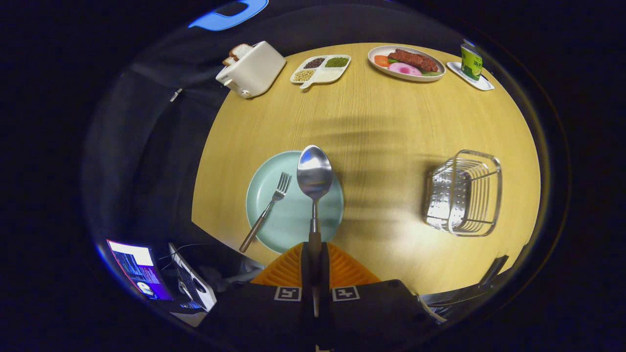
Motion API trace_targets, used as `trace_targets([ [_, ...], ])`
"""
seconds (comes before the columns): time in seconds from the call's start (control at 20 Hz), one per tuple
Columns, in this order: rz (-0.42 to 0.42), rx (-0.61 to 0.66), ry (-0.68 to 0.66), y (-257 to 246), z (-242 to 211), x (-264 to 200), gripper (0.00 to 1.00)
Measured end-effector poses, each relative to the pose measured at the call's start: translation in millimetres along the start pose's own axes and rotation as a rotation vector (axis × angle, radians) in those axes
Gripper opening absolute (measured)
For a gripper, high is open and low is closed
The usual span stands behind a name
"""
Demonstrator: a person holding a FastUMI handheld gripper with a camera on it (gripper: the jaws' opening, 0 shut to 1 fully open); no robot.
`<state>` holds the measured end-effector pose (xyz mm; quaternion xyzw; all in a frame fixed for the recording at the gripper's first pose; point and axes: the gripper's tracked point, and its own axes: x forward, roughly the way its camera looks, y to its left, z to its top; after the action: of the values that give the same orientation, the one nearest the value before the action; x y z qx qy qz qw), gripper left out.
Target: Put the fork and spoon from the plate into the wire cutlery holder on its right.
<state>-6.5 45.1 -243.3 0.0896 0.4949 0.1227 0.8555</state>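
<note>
- Spoon (314, 172): handle pinched in closed hand-held gripper (314, 264), bowl up, clear of plate (293, 220) for carrying.
- Fork (266, 210) waits on plate; wire holder (464, 193) open-topped, right.

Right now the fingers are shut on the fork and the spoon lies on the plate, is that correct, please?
No, swapped: in the gripper view the fingers are shut on the spoon, and the fork lies on the plate.
</note>
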Motion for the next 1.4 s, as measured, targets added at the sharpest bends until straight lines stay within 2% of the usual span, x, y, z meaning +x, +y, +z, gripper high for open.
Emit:
trace_targets([
  [0.2, -0.033, -0.001, 0.008, -49.3, -6.3, -48.5, 0.08],
  [0.4, -0.069, 0.032, 0.057, -98.7, -17.1, -75.9, 0.08],
  [0.6, -0.082, 0.055, 0.135, -127.2, -19.7, -76.6, 0.08],
  [1.1, -0.13, 0.043, 0.332, -150.5, -4.4, -52.5, 0.1],
  [1.2, -0.129, 0.067, 0.334, -151.9, 4.8, -50.1, 0.14],
  [1.3, -0.127, 0.085, 0.306, -152.4, 18.9, -51.1, 0.23],
  [1.4, -0.128, 0.089, 0.255, -153.0, 34.6, -58.0, 0.53],
])
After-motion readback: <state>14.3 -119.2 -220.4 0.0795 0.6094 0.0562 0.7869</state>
